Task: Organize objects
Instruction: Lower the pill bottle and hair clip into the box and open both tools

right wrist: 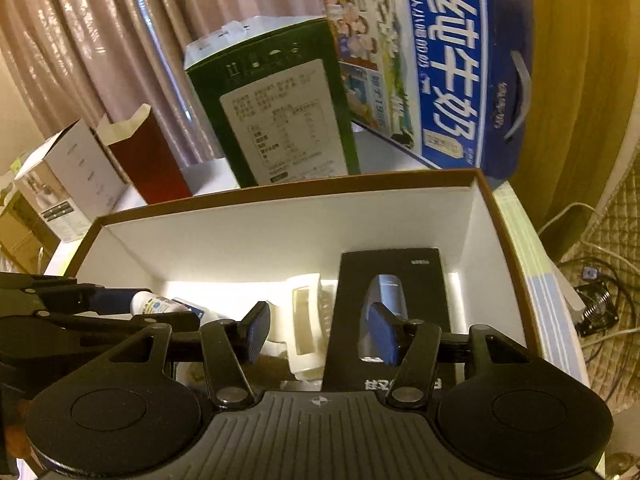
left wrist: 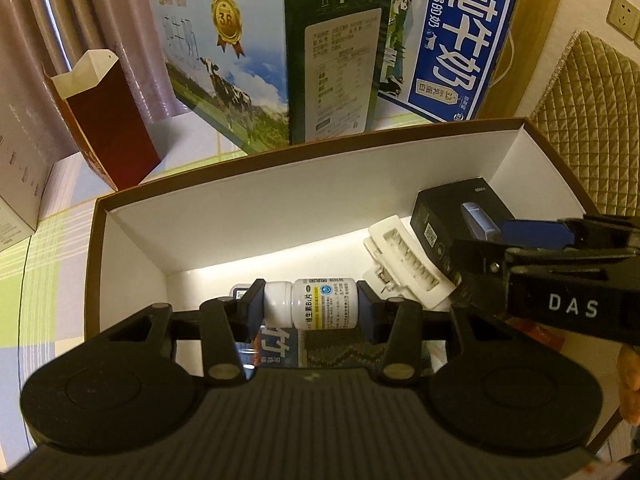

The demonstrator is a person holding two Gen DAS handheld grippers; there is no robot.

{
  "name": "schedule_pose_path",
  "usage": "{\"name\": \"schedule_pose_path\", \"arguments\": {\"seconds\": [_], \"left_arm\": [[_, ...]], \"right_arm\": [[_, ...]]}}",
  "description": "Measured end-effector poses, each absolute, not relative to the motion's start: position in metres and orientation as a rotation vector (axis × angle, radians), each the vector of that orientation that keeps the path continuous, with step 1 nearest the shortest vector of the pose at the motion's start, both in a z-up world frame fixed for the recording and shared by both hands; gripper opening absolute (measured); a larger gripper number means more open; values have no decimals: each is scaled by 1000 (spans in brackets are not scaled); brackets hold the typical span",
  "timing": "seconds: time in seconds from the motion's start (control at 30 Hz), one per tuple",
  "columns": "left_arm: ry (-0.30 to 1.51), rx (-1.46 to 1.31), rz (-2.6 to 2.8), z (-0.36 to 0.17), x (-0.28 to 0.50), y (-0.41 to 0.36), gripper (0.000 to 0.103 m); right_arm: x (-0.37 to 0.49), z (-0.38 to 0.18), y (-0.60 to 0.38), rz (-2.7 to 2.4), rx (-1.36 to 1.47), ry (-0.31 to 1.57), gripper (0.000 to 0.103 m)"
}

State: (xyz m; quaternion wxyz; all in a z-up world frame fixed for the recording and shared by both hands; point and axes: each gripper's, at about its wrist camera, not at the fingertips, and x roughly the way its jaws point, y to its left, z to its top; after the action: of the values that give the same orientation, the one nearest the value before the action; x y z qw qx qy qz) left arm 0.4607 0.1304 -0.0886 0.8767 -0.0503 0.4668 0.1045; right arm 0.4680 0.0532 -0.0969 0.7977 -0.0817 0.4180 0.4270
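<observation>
My left gripper [left wrist: 311,306] is shut on a white pill bottle [left wrist: 310,303], held sideways low inside a brown box with white walls [left wrist: 256,196]. The bottle also shows in the right wrist view [right wrist: 154,304]. A white hair claw clip [left wrist: 404,258] and a black product box [left wrist: 448,210] lie in the box's right part. My right gripper [right wrist: 320,330] is open and empty inside the same box [right wrist: 280,216], above the clip [right wrist: 308,320] and the black box [right wrist: 390,300]. It also shows in the left wrist view [left wrist: 532,232].
Two milk cartons, green [left wrist: 276,56] and blue [left wrist: 452,40], stand behind the box. An open dark red carton [left wrist: 108,120] and a white box [left wrist: 20,168] stand at the left. A padded chair [left wrist: 588,92] is at the right. Cables [right wrist: 600,300] lie on the floor.
</observation>
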Motion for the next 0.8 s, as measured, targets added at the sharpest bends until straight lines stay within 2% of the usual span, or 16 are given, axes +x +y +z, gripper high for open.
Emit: {"name": "schedule_pose_path", "arguments": {"seconds": [0.2,0.27,0.33,0.43,0.5,0.57,0.8], "left_arm": [[955,-103,216,-88,466,128,43],[950,-122,214,-85,467,129,62],[940,-138,217,-82,466,131,71],[942,-130,220,-78,465,131,81],[942,-112,228,-76,463,130,83],[946,-105,239,-73,460,131,88],[948,-123,271,-67,440,134,92]], "right_arm": [[465,-98,45,882,-202,896,53],[463,-98,41,880,-209,899,60],[462,-98,38,880,-205,898,69],[458,-94,33,903,-197,894,75],[454,-91,30,920,-203,886,81],[449,-87,28,923,-215,863,92],[437,-79,21,949,-243,817,101]]}}
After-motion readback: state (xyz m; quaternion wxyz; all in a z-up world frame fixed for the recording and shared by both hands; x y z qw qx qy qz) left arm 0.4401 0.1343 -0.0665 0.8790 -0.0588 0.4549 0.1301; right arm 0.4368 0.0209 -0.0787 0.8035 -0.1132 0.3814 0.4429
